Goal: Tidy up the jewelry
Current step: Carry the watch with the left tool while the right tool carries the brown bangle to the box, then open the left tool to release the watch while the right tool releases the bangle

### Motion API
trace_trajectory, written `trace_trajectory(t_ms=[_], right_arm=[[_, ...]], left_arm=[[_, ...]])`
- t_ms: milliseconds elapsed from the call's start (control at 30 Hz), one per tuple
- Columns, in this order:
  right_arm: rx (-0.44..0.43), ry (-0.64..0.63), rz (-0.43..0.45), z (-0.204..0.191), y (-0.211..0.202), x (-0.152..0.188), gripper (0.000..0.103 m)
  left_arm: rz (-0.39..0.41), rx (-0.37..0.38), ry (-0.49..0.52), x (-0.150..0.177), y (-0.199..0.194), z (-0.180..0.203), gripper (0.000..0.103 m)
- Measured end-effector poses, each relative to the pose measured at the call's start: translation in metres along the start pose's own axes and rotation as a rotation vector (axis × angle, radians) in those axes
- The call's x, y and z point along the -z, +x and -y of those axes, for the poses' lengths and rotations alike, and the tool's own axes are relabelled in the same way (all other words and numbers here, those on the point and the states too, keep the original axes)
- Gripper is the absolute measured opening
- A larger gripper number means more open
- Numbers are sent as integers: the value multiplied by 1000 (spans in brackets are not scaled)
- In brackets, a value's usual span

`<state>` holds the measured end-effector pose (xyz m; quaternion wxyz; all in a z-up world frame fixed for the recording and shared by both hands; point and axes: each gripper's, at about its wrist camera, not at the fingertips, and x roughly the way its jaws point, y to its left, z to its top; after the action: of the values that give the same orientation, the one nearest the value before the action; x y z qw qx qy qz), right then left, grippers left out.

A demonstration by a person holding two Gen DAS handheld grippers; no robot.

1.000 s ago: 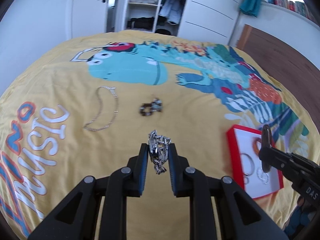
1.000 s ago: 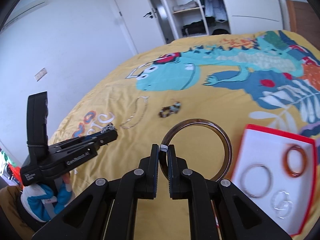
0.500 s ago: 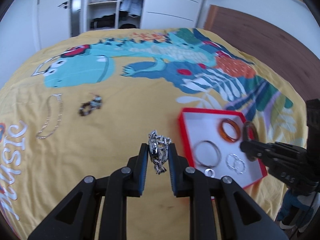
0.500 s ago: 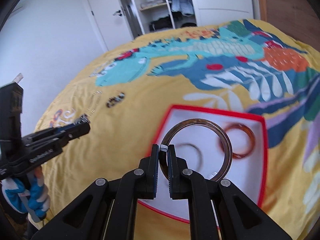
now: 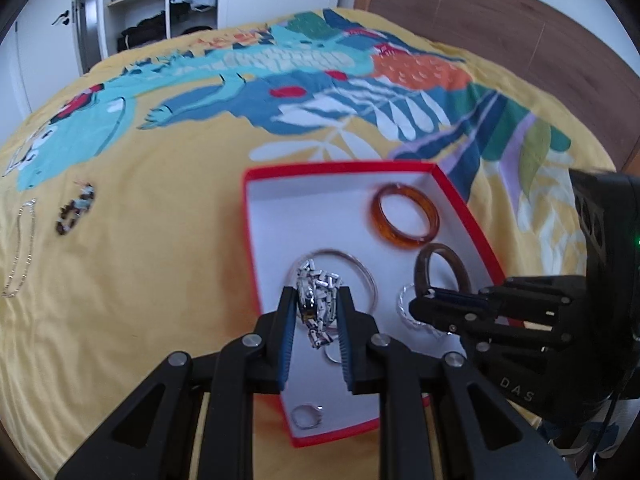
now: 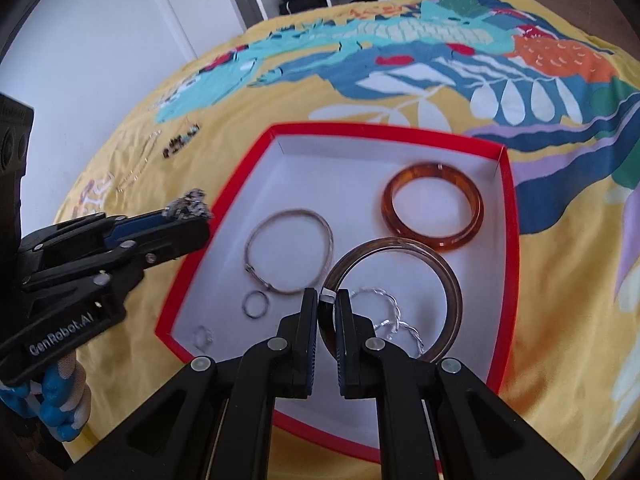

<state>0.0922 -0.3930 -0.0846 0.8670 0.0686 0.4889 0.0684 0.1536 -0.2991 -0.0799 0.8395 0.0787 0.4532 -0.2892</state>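
Two handheld grippers hang over a shallow red-rimmed box (image 6: 505,216) with a white floor, each carrying a piece of jewelry. Left gripper (image 5: 317,322) – its blue-padded fingers pinched on a crumpled silver link chain (image 5: 317,300), a bright tangle of short metal bars bunched between the tips – sits above the box's near-left part. Right gripper (image 6: 327,322) is pressed tight on the thin rim of a dark brown translucent bangle (image 6: 454,300), which juts forward from the tips, held clear over the box's near-right area.

Inside the box lie an amber tortoiseshell-look bangle (image 6: 434,210) toward the far-right corner, a slim silver hoop bracelet (image 6: 289,256) near the middle, a twisted silver ring-like piece (image 6: 396,320) under the held bangle, a small plain ring (image 6: 255,304) and a smaller ring (image 6: 203,336) by the near-left corner.

The box rests on a yellow bedspread (image 5: 160,280) printed with a turquoise cartoon dinosaur, blue and white leaves and an orange patch. Well apart from the box, toward the spread's left side, lie a dark beaded bracelet (image 5: 76,214) and, just beyond it, a fine silver chain necklace (image 5: 20,254). A blue-and-white glove (image 6: 60,404) shows under the left gripper. Behind the bed stand a white door, an open wardrobe with shelves and hanging clothes, and a brown wooden headboard (image 5: 500,20) along the right edge
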Motion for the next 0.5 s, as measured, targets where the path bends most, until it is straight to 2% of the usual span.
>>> trace_trajectory(t_ms=[200,500], right_arm=[[-7,-4,-24,8,10,4,9],[-30,5,-36,9,17,8,10]], left_arm=[[-56,0,17,15,23,7,18],[-89,-1,29,24,35,8,18]])
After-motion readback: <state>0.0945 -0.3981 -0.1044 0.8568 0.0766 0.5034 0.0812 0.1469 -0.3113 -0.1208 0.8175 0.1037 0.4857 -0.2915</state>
